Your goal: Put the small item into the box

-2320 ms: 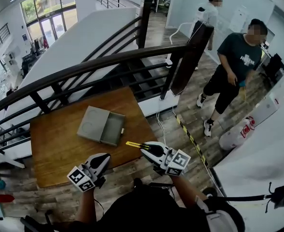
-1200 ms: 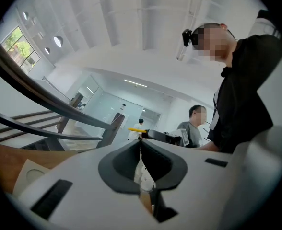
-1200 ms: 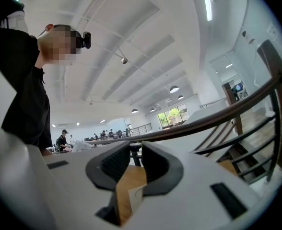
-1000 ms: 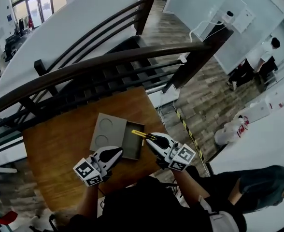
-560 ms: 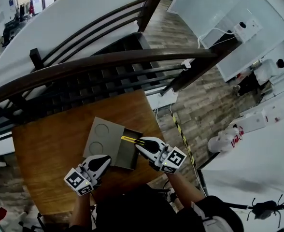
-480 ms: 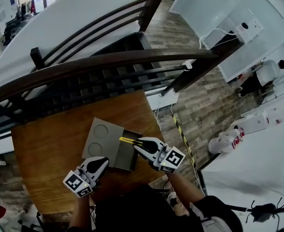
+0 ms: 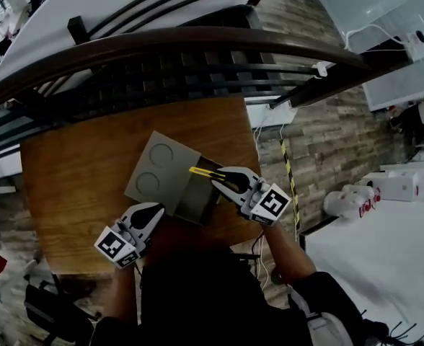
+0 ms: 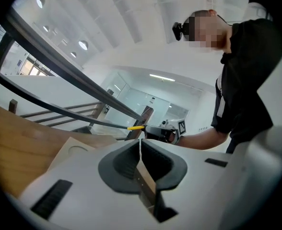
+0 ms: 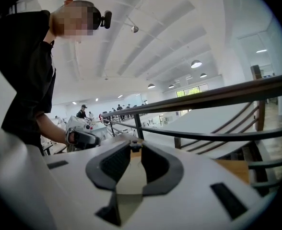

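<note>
Over the box (image 7: 156, 173), right gripper's (image 7: 215, 179) yellow item (image 7: 200, 171) points left, lying level.

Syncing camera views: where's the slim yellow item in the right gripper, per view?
Head view: slim yellow item at centre, jutting from the right gripper over the grey box.
Left gripper view: its yellow tip, dead centre.
Right gripper view: the item end-on between the fingers, colour unclear.
Shared landmark: dark curved handrail.

box (image 7: 154, 173): showing grey-olive
item (image 7: 200, 171): showing yellow
table (image 7: 68, 168): showing orange-brown woodgrain
left gripper (image 7: 156, 210): showing white, black-and-white squared cube
right gripper (image 7: 215, 180): showing the same
railing (image 7: 197, 38): showing dark brown
</note>
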`<state>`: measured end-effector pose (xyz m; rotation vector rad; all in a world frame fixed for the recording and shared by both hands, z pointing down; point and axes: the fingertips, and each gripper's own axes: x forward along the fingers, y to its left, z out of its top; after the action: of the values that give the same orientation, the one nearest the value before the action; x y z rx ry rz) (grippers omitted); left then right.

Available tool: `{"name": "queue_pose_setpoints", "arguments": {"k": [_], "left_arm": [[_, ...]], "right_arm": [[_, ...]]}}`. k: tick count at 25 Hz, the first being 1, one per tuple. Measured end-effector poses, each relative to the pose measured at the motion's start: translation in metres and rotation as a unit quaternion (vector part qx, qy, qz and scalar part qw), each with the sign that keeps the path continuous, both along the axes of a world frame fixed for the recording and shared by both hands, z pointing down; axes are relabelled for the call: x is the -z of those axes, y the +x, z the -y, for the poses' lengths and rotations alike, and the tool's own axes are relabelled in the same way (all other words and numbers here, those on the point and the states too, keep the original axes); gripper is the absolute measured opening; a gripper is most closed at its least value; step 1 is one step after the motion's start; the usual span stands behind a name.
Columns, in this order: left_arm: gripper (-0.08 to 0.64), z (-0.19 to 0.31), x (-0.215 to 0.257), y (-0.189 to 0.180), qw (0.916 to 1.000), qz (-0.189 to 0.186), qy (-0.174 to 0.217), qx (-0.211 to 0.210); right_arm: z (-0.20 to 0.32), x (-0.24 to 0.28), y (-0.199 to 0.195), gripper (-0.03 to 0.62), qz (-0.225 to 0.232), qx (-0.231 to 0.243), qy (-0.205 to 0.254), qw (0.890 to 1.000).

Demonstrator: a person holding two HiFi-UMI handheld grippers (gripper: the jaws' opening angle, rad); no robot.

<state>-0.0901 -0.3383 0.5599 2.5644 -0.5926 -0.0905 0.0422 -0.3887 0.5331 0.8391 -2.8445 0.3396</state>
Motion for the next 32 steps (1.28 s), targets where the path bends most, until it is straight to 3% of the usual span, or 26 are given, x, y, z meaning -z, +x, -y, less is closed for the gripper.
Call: {"name": "queue_pose_setpoints", "arguments": {"k": [6, 12, 20, 25, 32], "left_arm": [[0.025, 0.0, -0.021, -0.005, 0.9998, 0.008, -0.011, 0.01], [0.025, -0.01, -0.036, -0.004, 0.9993, 0.016, -0.033, 0.007], [0.025, -0.017, -0.05, 0.012, 0.9983, 0.019, -0.055, -0.001], [0.025, -0.014, -0.059, 0.021, 0.9979, 0.02, -0.061, -0.01], [0.025, -0.022, -0.066, 0.02, 0.9971, 0.023, -0.071, -0.016]], "right_arm": [[-0.006, -0.044, -0.016, 0.078, -0.051, 0.06, -0.013, 0.997], [-0.034, -0.105, -0.016, 0.078, -0.118, 0.125, -0.047, 0.984], [-0.054, -0.145, 0.0, 0.078, -0.161, 0.163, -0.072, 0.971], [-0.055, -0.17, 0.004, 0.077, -0.217, 0.181, -0.063, 0.957], [-0.057, -0.175, -0.007, 0.078, -0.243, 0.2, -0.051, 0.948]]}}
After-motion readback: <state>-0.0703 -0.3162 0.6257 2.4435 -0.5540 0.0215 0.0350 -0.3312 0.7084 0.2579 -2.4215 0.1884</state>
